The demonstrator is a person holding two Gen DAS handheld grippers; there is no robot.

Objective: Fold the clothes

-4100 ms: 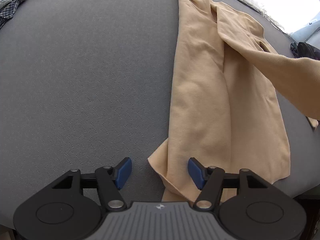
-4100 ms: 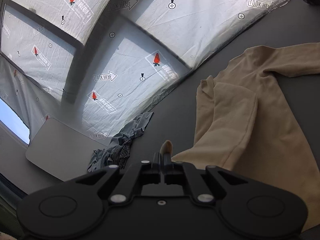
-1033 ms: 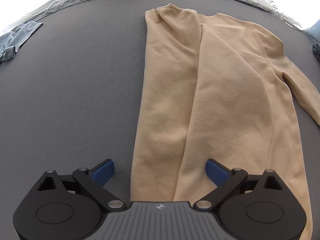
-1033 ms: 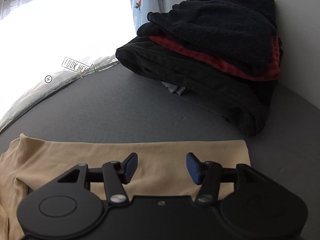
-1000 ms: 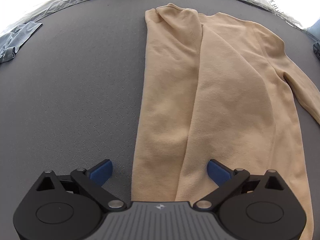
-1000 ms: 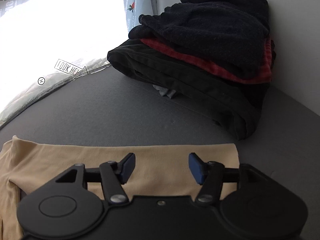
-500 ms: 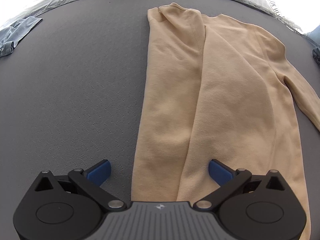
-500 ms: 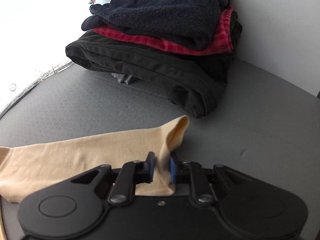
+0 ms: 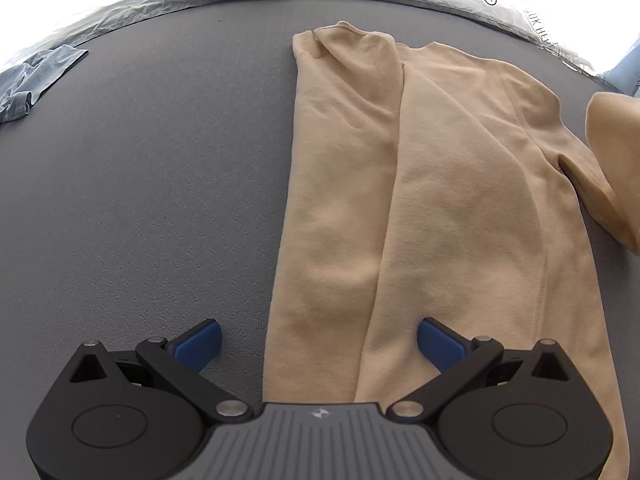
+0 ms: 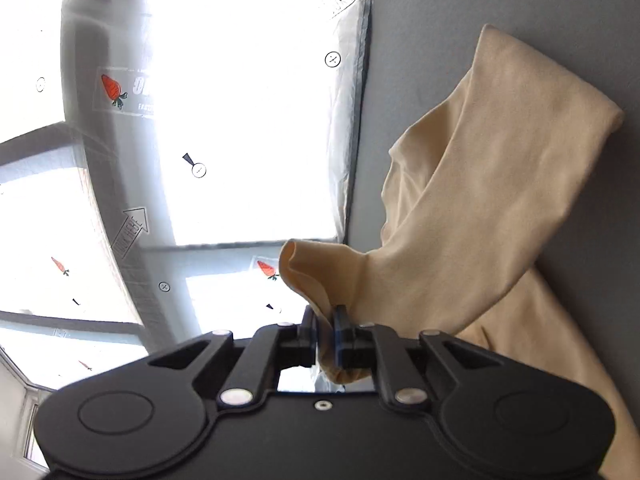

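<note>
Left wrist view: the left gripper is spread wide, holding nothing. Its blue pads straddle the near hem of the tan shirt, which lies flat on the grey table with its left side folded inward. A grey cloth lies at the far left. Right wrist view: the right gripper is closed on the cuff of the sleeve, which is lifted off the table.
</note>
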